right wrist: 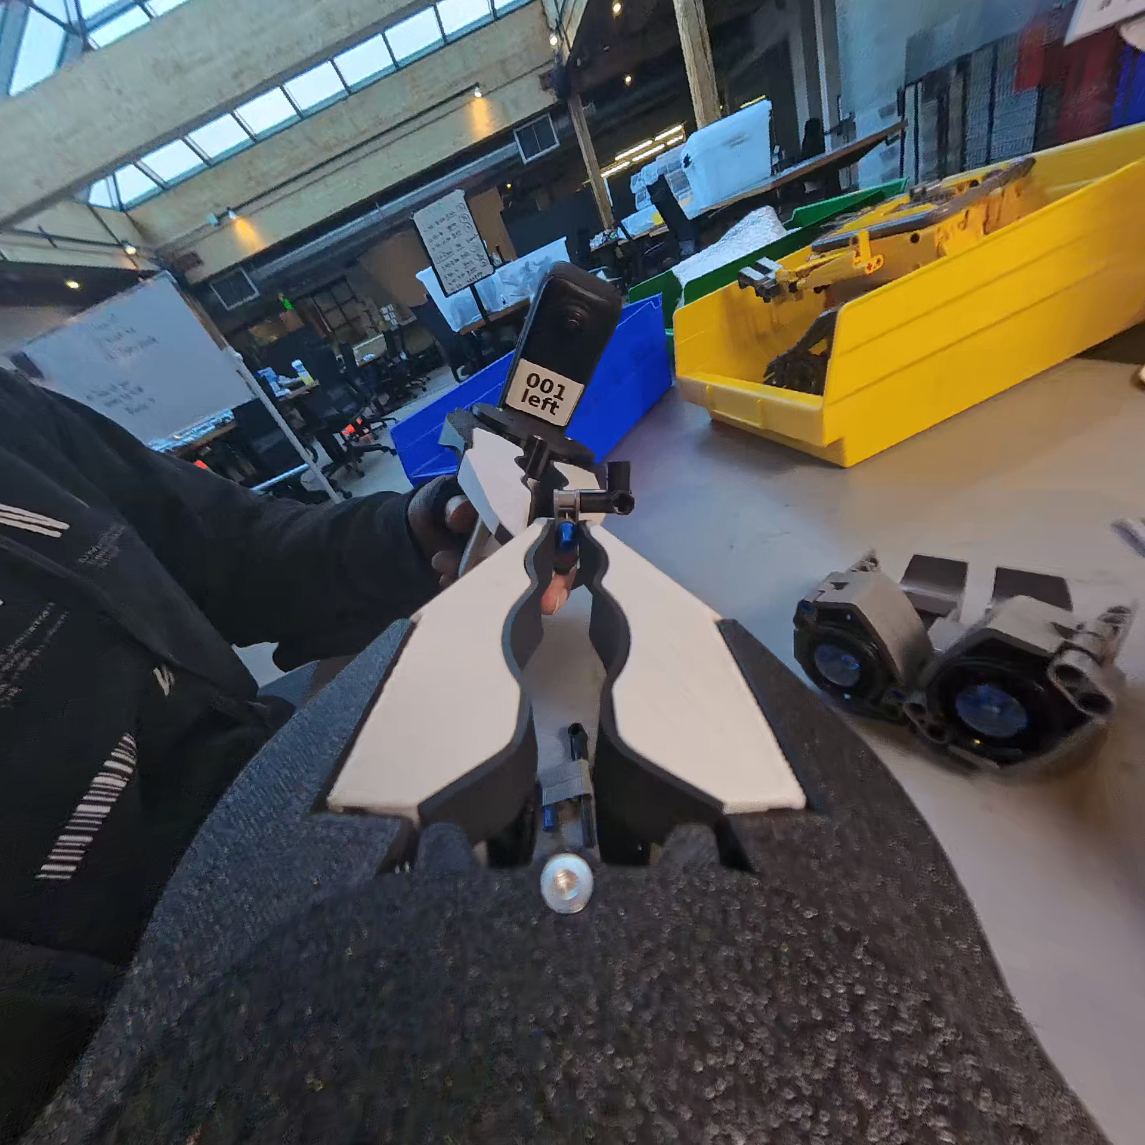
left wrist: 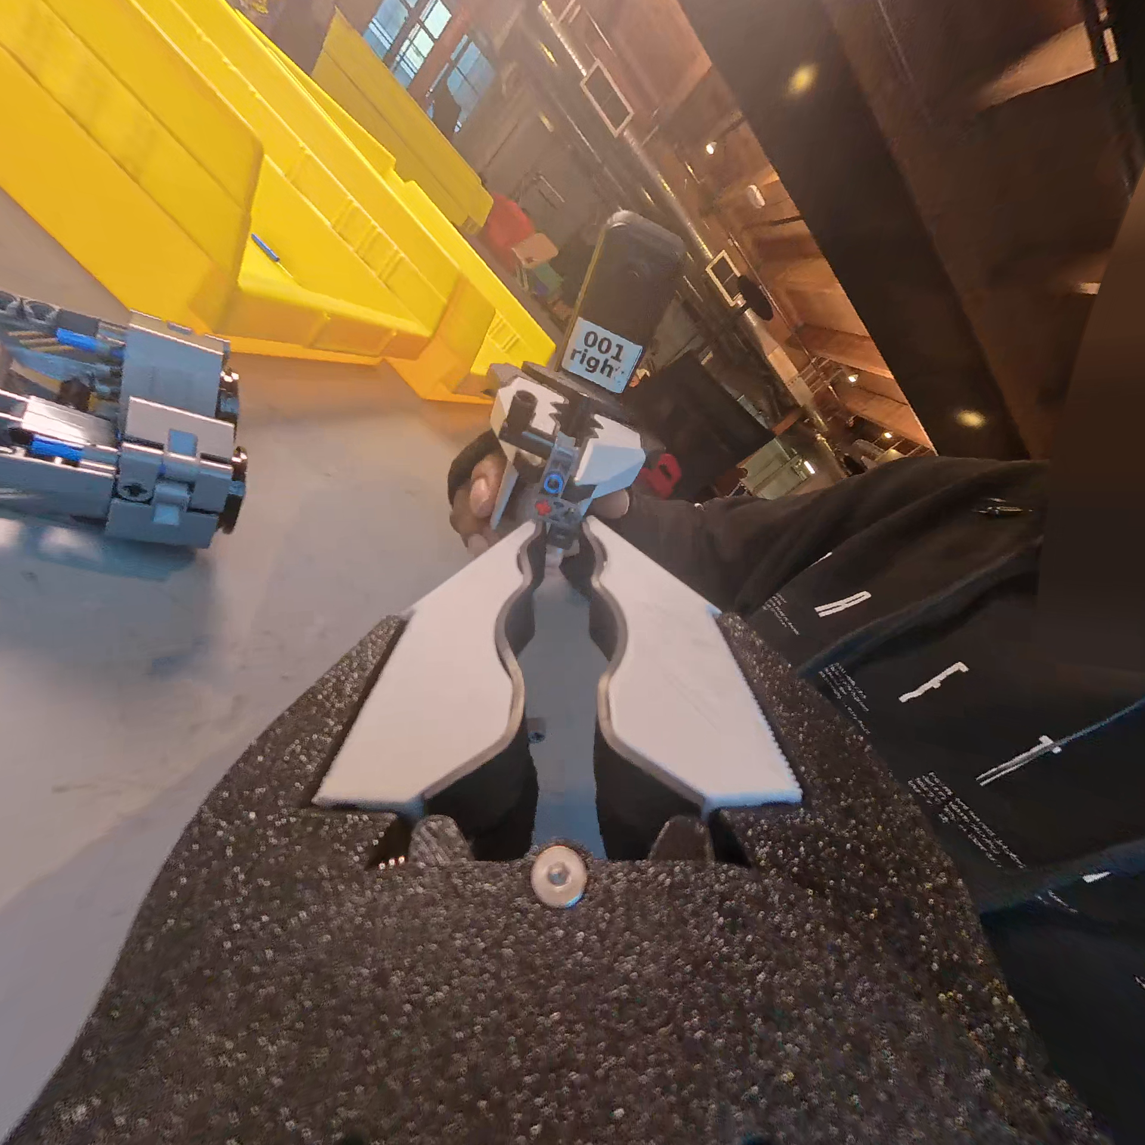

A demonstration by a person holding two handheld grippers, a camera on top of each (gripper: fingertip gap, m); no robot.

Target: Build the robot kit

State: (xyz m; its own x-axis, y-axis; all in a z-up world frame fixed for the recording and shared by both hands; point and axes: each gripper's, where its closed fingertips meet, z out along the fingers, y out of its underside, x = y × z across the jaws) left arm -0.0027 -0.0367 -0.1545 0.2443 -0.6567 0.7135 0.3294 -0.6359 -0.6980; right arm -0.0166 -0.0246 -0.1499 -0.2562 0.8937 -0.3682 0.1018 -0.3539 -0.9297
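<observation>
Between both tongs (left wrist: pixel 556 534) (right wrist: pixel 565 538), each pinching it, a small brick assembly (left wrist: pixel 556 495) sits half-hidden.

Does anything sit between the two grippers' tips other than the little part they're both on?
Nothing visible. Only the small brick part bridges left gripper and right gripper; the grey brick assembly lies aside on the table.

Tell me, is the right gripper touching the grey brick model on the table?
Apart. Right wrist view shows bare table between right gripper and grey brick model.
</observation>
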